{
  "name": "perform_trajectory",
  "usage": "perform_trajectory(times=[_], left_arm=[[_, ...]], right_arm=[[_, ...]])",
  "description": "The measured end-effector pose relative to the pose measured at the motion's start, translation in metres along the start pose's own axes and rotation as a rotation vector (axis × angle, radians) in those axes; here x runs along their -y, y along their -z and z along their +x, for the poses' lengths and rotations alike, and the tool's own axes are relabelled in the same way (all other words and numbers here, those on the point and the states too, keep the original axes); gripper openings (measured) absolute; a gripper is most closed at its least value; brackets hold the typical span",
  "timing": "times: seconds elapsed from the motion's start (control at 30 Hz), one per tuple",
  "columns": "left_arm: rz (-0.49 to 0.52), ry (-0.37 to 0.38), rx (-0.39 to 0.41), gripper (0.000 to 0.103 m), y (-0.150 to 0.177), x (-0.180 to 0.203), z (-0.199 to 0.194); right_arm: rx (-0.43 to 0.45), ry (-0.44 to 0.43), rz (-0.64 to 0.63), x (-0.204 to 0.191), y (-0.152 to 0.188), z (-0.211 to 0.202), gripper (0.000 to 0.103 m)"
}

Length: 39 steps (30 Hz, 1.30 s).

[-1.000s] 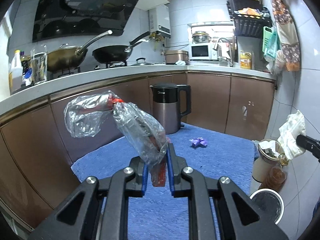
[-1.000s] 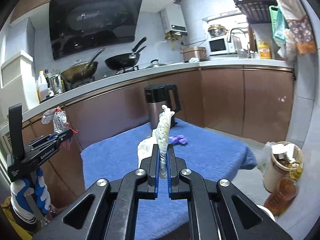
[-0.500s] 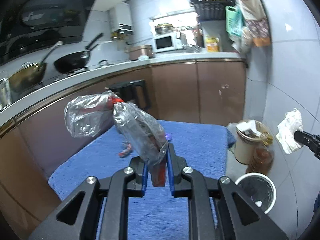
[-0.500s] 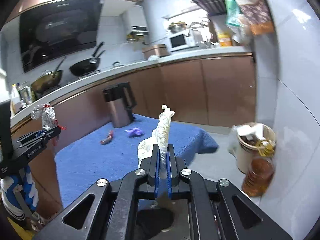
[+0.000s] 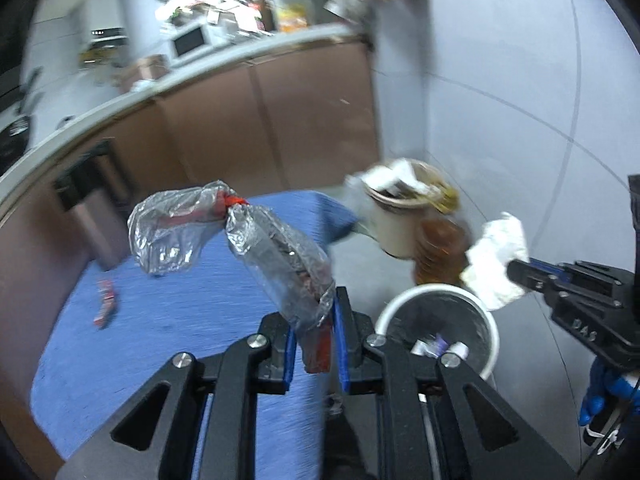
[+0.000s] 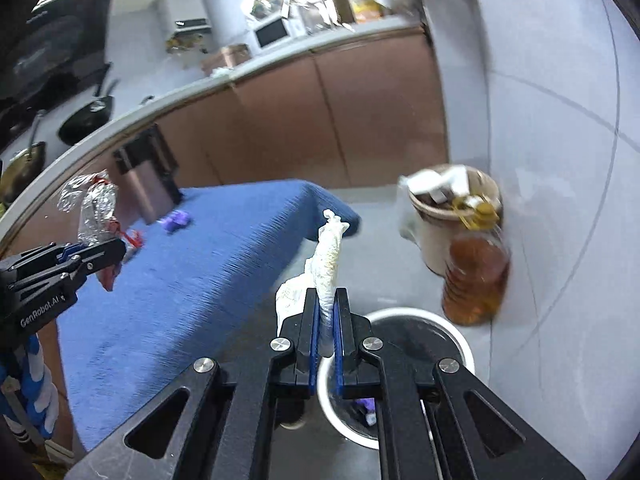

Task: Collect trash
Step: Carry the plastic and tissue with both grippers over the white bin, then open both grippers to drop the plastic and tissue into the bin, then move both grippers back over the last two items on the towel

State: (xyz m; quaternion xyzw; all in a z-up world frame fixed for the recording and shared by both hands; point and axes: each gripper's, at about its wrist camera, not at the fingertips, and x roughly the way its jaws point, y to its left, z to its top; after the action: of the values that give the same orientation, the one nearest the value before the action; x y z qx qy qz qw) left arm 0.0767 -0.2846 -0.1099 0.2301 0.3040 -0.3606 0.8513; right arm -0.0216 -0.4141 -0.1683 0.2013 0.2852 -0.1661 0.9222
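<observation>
My left gripper (image 5: pixel 314 320) is shut on a crumpled clear plastic bag (image 5: pixel 256 248) tied with a red band; it also shows in the right wrist view (image 6: pixel 90 210). My right gripper (image 6: pixel 326 314) is shut on a crumpled white tissue (image 6: pixel 326 260), also seen in the left wrist view (image 5: pixel 496 258). Both are held above and near a white-rimmed trash bin (image 5: pixel 490 322) on the floor, which has small scraps inside; it also shows in the right wrist view (image 6: pixel 460 334). A red wrapper (image 5: pixel 106 304) and a purple scrap (image 6: pixel 176 220) lie on the blue cloth.
A blue-covered table (image 6: pixel 180 288) lies to the left, with a dark kettle (image 6: pixel 150 184) at its far edge. A beige bucket full of rubbish (image 6: pixel 452 208) and an amber oil bottle (image 6: pixel 476 276) stand by the white tiled wall. Brown cabinets run behind.
Both grippers have swung right and down from the table toward the floor bins, still holding the bag and the tissue. The white-rimmed bin is now close beneath them.
</observation>
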Motion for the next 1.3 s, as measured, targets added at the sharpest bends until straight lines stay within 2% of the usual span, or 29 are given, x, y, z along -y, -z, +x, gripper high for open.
perform_trajectory(times=[0.1, 0.2, 0.27, 0.4, 0.5, 0.53, 0.57, 0.6, 0.63, 0.77, 1.0, 1.17, 1.3], left_arm=[[0.023, 0.139, -0.063, 0.015, -0.004, 0.022, 0.032], [0.007, 0.293, -0.169, 0.015, -0.005, 0.039, 0.072], [-0.013, 0.359, -0.223, 0.017, -0.004, 0.048, 0.094], [-0.065, 0.473, -0.314, 0.017, -0.003, 0.061, 0.130], [-0.105, 0.540, -0.340, 0.017, -0.004, 0.064, 0.144], [-0.116, 0.551, -0.346, 0.019, -0.004, 0.065, 0.147], [-0.122, 0.556, -0.348, 0.023, -0.004, 0.065, 0.148], [-0.129, 0.560, -0.346, 0.025, -0.004, 0.063, 0.147], [-0.137, 0.564, -0.341, 0.031, -0.005, 0.063, 0.146], [-0.156, 0.554, -0.303, 0.050, -0.008, 0.056, 0.134], [-0.178, 0.467, -0.205, 0.051, -0.015, 0.031, 0.099], [-0.144, 0.295, -0.074, 0.051, -0.019, 0.011, 0.051], [-0.167, 0.172, 0.012, 0.051, -0.015, -0.016, 0.017]], right_arm=[[-0.043, 0.033, 0.038, 0.019, 0.006, 0.015, 0.007], [-0.095, 0.062, 0.066, 0.034, 0.015, 0.034, 0.007], [-0.125, 0.074, 0.089, 0.043, 0.021, 0.046, 0.007], [-0.184, 0.105, 0.129, 0.062, 0.035, 0.068, 0.010], [-0.217, 0.123, 0.154, 0.073, 0.043, 0.079, 0.011], [-0.225, 0.128, 0.160, 0.076, 0.044, 0.082, 0.013], [-0.233, 0.134, 0.169, 0.080, 0.047, 0.084, 0.020], [-0.236, 0.140, 0.174, 0.082, 0.049, 0.085, 0.029], [-0.238, 0.147, 0.178, 0.084, 0.050, 0.087, 0.032], [-0.239, 0.159, 0.194, 0.087, 0.052, 0.087, 0.036], [-0.198, 0.162, 0.182, 0.076, 0.042, 0.071, 0.042], [-0.142, 0.133, 0.151, 0.058, 0.026, 0.050, 0.043], [-0.090, 0.103, 0.107, 0.033, 0.010, 0.031, 0.046]])
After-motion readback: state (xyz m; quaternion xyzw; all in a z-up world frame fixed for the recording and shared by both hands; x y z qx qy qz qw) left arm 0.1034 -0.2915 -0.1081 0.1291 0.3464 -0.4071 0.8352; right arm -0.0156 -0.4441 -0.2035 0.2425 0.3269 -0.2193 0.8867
